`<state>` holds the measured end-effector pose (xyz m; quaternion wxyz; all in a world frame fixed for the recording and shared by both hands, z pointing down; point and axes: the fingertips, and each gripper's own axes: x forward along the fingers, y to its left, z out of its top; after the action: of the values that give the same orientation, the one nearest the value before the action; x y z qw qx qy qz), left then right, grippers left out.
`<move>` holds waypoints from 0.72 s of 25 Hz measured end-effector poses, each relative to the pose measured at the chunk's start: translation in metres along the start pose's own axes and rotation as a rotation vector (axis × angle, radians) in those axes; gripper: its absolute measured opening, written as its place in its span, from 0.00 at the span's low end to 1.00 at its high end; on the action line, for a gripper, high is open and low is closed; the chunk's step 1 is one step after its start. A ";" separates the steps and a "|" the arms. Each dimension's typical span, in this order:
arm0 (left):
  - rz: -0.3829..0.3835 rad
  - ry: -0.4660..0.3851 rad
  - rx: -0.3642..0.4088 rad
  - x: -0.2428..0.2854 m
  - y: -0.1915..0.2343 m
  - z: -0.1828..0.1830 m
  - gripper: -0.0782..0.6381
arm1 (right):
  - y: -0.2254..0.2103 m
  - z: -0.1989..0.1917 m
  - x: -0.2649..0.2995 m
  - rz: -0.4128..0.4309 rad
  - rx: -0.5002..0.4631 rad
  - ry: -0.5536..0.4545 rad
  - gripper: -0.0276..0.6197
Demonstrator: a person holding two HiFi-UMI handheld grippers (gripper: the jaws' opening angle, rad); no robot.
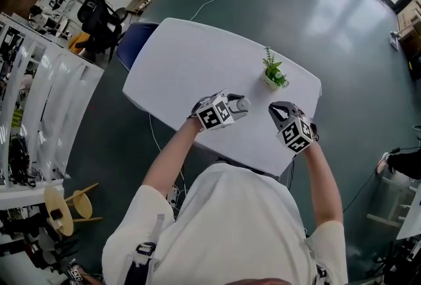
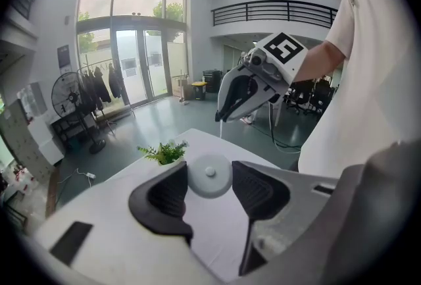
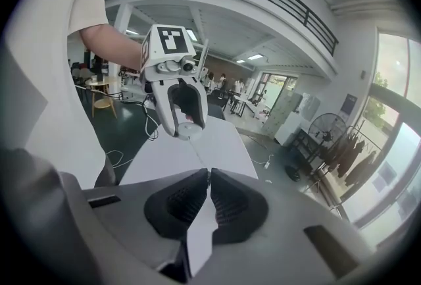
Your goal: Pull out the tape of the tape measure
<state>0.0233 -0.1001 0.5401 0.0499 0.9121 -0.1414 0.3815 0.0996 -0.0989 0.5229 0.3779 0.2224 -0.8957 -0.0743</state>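
Between the grippers the tape (image 3: 198,155) runs left-right: left gripper (image 2: 210,178) clamps the tape measure (image 2: 210,170), right gripper (image 3: 209,178) (jaws together) pinches the tape's end.

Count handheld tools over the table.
2. The left tool grips a round white tape measure; the right tool, beside it, is shut on the thin white tape. None look hidden.

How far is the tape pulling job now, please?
Done: the left gripper clamps the tape measure, and the right gripper is shut on the tape. In hand: a short stretch is out between them. Left: drawing the grippers further apart.
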 end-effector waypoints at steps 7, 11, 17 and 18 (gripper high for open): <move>0.038 0.011 0.023 -0.014 0.005 -0.005 0.41 | -0.013 -0.011 -0.016 -0.028 0.029 0.017 0.10; 0.041 -0.018 -0.015 -0.027 0.009 -0.011 0.41 | -0.024 -0.021 -0.030 -0.053 0.067 0.029 0.10; 0.061 -0.006 -0.025 -0.039 0.016 -0.024 0.41 | -0.042 -0.047 -0.050 -0.105 0.114 0.064 0.10; 0.062 -0.009 -0.030 -0.043 0.017 -0.025 0.41 | -0.045 -0.050 -0.052 -0.114 0.122 0.070 0.10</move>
<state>-0.0275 -0.1023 0.5271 0.0513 0.9081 -0.1757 0.3766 0.1828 -0.1133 0.5110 0.3898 0.2981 -0.8707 -0.0333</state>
